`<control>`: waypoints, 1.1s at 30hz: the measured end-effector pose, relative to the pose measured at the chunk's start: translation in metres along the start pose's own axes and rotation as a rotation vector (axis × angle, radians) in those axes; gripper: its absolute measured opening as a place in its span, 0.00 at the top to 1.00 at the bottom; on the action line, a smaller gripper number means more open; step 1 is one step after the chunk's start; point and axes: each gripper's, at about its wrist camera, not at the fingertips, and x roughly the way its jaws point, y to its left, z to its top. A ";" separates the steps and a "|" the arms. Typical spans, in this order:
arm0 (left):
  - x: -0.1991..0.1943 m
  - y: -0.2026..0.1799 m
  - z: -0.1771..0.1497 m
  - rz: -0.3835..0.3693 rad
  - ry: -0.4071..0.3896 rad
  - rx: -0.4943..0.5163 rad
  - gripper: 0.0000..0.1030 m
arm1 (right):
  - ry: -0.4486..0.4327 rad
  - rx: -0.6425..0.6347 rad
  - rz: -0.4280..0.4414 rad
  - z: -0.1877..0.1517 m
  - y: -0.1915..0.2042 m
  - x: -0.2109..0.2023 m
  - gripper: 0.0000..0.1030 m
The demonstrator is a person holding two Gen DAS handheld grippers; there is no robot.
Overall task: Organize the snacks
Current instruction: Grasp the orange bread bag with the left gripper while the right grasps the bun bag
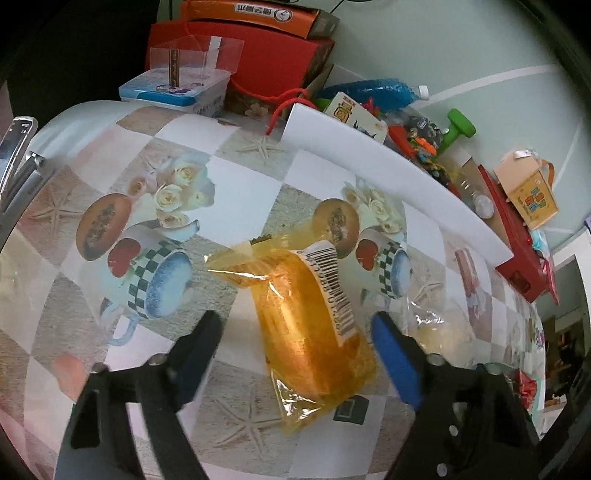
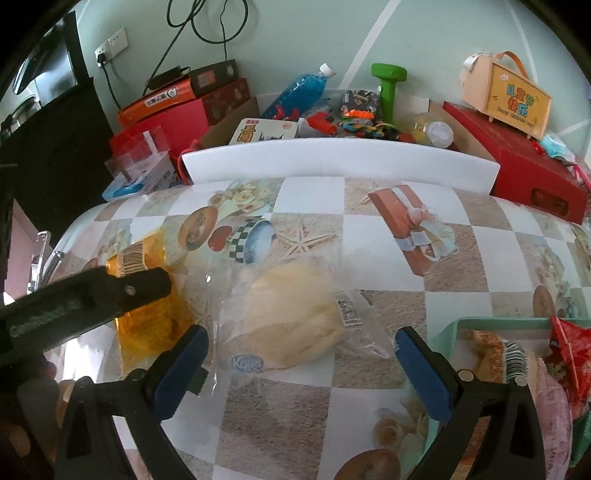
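Orange-wrapped snack point(image 1: 310, 314): lying on the patterned surface point(image 1: 236, 184), between the left tool's point(image 1: 295, 325) spread pads, neither pad touching it.
Pale bun in clear wrap point(image 2: 295, 314): just right of the orange snack, between the right tool's point(image 2: 301, 345) wide pads, untouched.
Green tray point(image 2: 498, 323): right of the bun, holding packets.

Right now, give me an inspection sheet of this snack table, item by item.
Surface: patterned tablecloth, flat.
Job's things: orange-wrapped snack and clear-bagged bun lying loose; green tray holds more packets.
Clutter: boxes, blue bottle, green dumbbell, toys behind a white board.
Grippers: left tool straddles the orange snack, pads clear; right tool open around the bun.
Cables: dark cord from a wall socket.
Surroundings: pale green wall.
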 end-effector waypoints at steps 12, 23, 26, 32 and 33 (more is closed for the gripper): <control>-0.004 0.003 -0.001 -0.002 0.001 0.006 0.50 | -0.004 0.015 0.018 -0.001 -0.002 0.000 0.17; -0.007 -0.002 -0.001 0.011 0.002 0.020 0.53 | -0.014 0.015 0.029 0.001 -0.003 -0.006 0.29; -0.007 -0.002 -0.001 0.011 0.002 0.020 0.53 | -0.019 0.016 0.038 0.001 -0.003 -0.007 0.36; -0.009 -0.002 -0.001 0.010 0.001 0.018 0.53 | -0.016 0.010 0.046 0.002 -0.002 -0.009 0.39; -0.009 -0.002 -0.001 0.010 0.003 0.017 0.53 | -0.014 0.009 0.049 0.002 -0.002 -0.009 0.39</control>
